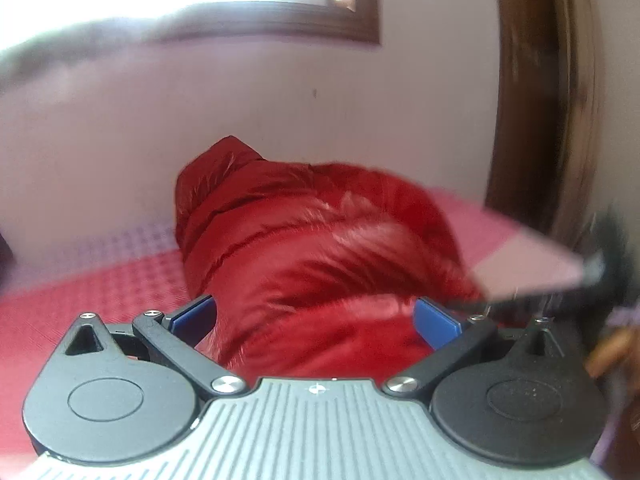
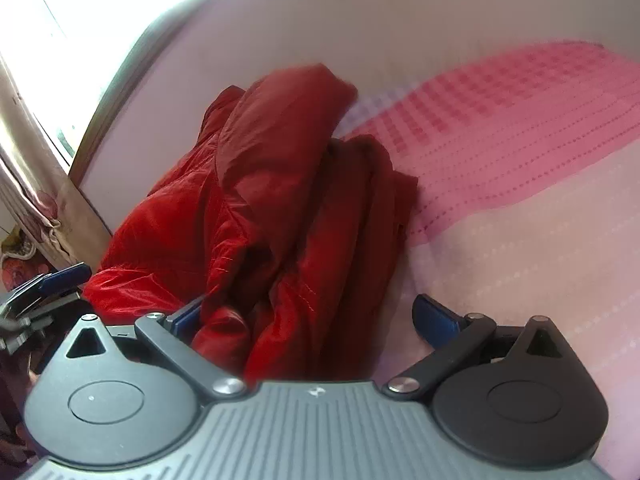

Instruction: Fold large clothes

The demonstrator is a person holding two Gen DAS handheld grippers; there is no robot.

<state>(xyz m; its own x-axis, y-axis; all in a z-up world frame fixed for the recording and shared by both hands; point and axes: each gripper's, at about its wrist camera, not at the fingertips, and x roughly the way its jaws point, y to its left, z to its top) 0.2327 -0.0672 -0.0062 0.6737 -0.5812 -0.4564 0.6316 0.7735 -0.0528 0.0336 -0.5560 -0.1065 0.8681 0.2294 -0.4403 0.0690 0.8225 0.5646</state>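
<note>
Red, shiny and puffy, the jacket [image 1: 304, 256] looks light and slippery, so with my left gripper [image 1: 314, 316] and right gripper [image 2: 316, 320] both wide open and holding nothing, I'd pinch a stitched seam or hem.

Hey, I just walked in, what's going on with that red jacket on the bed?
A person with a handheld gripper in each hand is working on a puffy red jacket that lies bunched on a pink checked bedspread against the wall. The left gripper is open, its blue pads either side of the fabric without pinching it. The right gripper is open too, at the jacket's near edge. The jacket is heaped in loose layers, not a neat fold, and neither gripper holds it.
</note>
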